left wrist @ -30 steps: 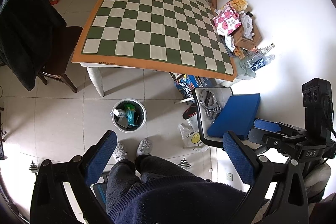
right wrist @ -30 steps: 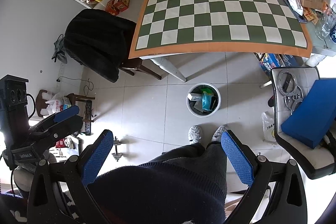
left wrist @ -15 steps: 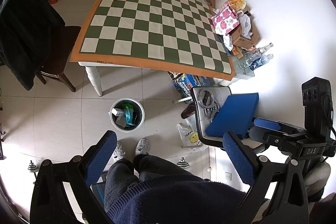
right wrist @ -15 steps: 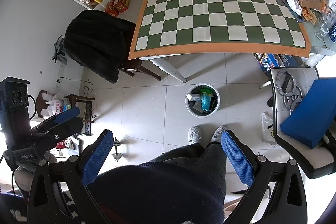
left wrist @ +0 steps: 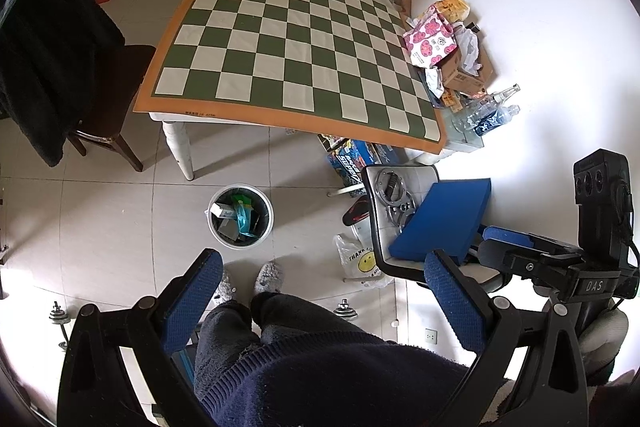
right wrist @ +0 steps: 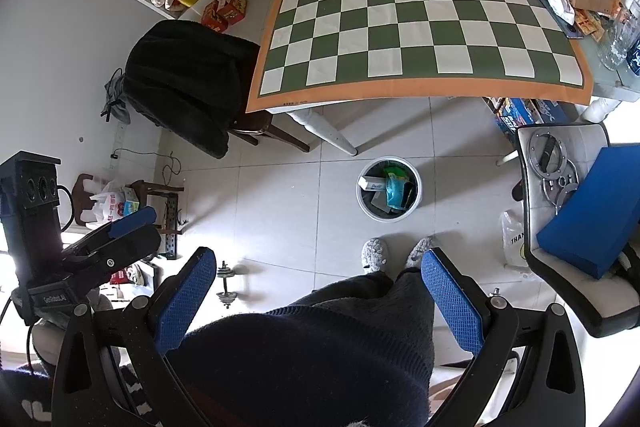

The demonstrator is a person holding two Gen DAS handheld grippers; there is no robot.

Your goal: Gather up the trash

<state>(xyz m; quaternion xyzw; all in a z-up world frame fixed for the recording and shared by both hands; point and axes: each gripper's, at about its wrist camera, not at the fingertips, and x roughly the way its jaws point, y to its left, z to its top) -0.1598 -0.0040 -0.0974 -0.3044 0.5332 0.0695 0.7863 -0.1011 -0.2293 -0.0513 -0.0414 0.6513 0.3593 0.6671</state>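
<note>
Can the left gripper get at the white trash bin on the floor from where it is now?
Probably yes. The left gripper is open and empty, held high above the person's knees. The trash bin stands on bare floor before the slippers, clear of the table leg, with its top open.

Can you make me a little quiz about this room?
1. True or false: the bin stands on the table.
2. What already lies in the bin? A) trash B) water C) nothing
3. Fill in: both the left gripper and the right gripper are ____.

Key: 1 false, it stands on the floor by the person's feet. 2 A. 3 open, holding nothing.
</note>
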